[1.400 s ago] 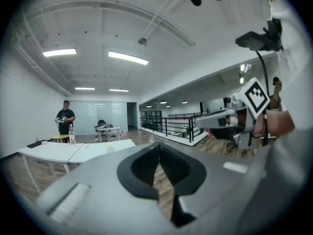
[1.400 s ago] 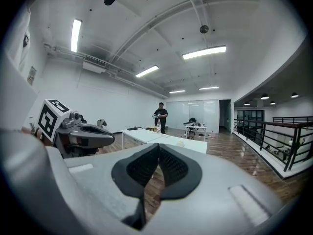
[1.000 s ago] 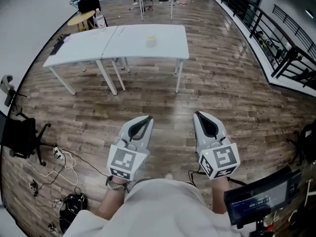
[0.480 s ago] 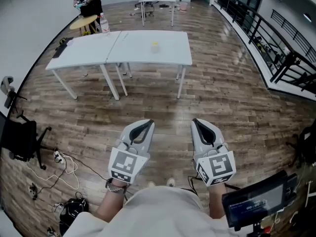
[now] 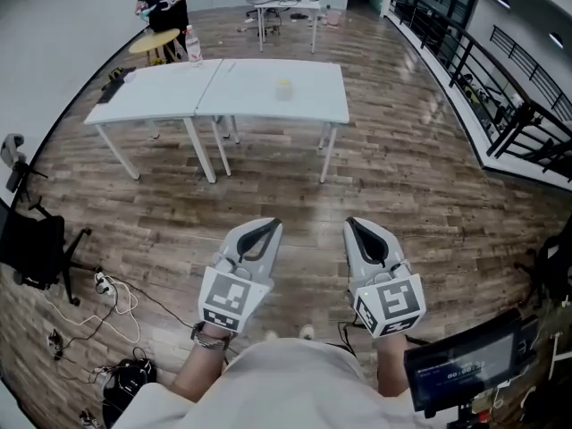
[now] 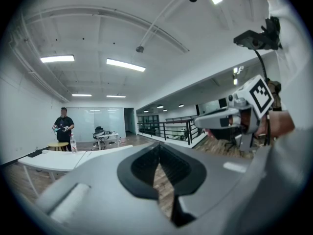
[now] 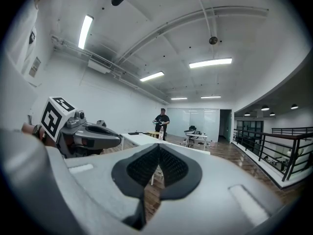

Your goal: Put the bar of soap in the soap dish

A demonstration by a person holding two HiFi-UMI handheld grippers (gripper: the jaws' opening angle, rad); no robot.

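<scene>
Head view: both grippers are held side by side, pointing forward.
Desk (image 5: 234, 98): white, well apart from the grippers, straight ahead.
Left gripper (image 5: 267, 226): jaws closed, empty.
Right gripper (image 5: 351, 225): jaws closed, empty; neither gripper is clearly nearer.
Pale yellow item (image 5: 284, 88): on the desk's right half, dead ahead of the jaws; soap or dish, and its long axis, too small to tell.

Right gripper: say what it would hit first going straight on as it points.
The right gripper has free air ahead, then probably the white table, though depth is unclear.
</scene>
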